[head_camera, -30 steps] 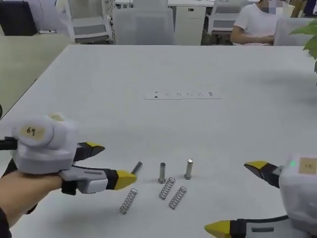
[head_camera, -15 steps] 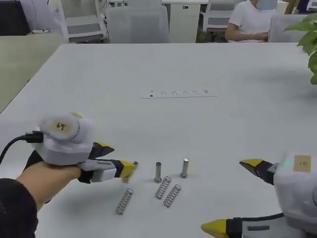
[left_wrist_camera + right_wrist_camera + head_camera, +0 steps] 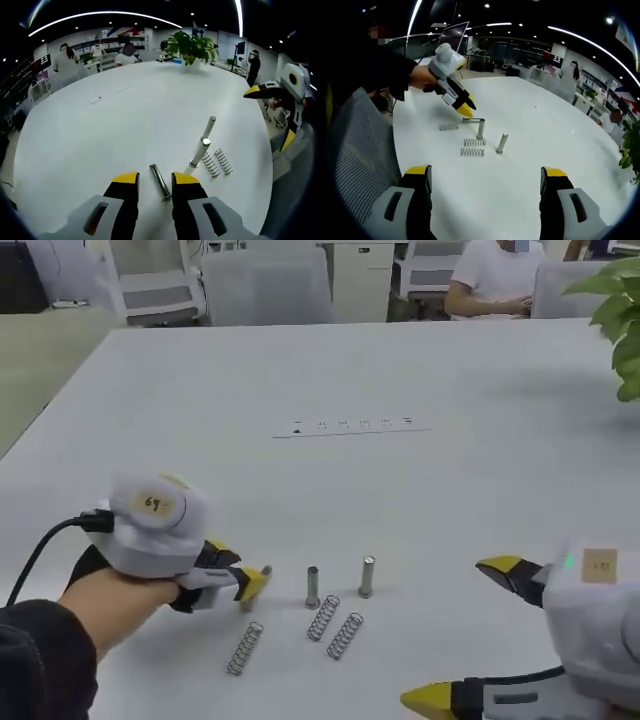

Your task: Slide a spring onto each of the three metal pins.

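Two metal pins (image 3: 312, 586) (image 3: 367, 576) stand upright on the white table (image 3: 400, 490). A third pin (image 3: 161, 182) lies flat between the jaws of my left gripper (image 3: 155, 179), which are narrowed around it with small gaps on both sides. In the head view that left gripper (image 3: 245, 575) is low on the table, left of the standing pins. Three springs (image 3: 245, 647) (image 3: 322, 618) (image 3: 345, 635) lie just in front of the pins. My right gripper (image 3: 462, 632) hovers wide open and holds nothing, to the right of the pins; its own view shows the lying pin (image 3: 473, 120).
A flush socket strip (image 3: 350, 425) sits mid-table. A potted plant (image 3: 615, 310) stands at the far right edge. Chairs and a seated person (image 3: 490, 275) are beyond the far edge. A black cable (image 3: 40, 550) trails from the left gripper.
My left gripper has dropped to the table and its jaws have narrowed from wide open to closely flank the lying pin. The right gripper has stayed put; the head camera shifted.
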A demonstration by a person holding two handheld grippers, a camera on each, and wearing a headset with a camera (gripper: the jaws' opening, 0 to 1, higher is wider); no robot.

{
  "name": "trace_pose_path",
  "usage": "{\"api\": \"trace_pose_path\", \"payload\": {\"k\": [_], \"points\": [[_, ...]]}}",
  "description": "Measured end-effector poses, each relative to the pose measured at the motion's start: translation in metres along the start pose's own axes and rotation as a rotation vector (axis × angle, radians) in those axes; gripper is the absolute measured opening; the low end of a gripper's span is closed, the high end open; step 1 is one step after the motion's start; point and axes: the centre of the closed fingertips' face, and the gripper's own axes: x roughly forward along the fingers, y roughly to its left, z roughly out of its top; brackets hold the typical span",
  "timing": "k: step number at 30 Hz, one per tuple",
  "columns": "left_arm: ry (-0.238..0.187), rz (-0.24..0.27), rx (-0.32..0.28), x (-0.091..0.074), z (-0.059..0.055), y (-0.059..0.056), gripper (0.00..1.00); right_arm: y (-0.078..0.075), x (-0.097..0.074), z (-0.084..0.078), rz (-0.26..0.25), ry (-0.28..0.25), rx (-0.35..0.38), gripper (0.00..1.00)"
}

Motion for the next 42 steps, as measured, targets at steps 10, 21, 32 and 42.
{"api": "trace_pose_path", "payload": {"k": [10, 21, 32, 42], "points": [[0.047, 0.0, 0.042, 0.016, -0.003, -0.004, 0.15, 0.0, 0.0, -0.001, 0.003, 0.0, -0.001, 0.88], [0.089, 0.022, 0.074, 0.028, -0.003, -0.001, 0.11, 0.001, -0.001, -0.002, 0.004, 0.004, -0.007, 0.88], [0.115, 0.036, 0.062, 0.033, -0.006, 0.004, 0.07, 0.002, -0.001, -0.003, 0.008, 0.004, -0.008, 0.88], [0.126, 0.043, 0.088, 0.033, -0.006, 0.004, 0.03, 0.002, -0.001, -0.002, 0.01, 0.003, -0.008, 0.88]]}}
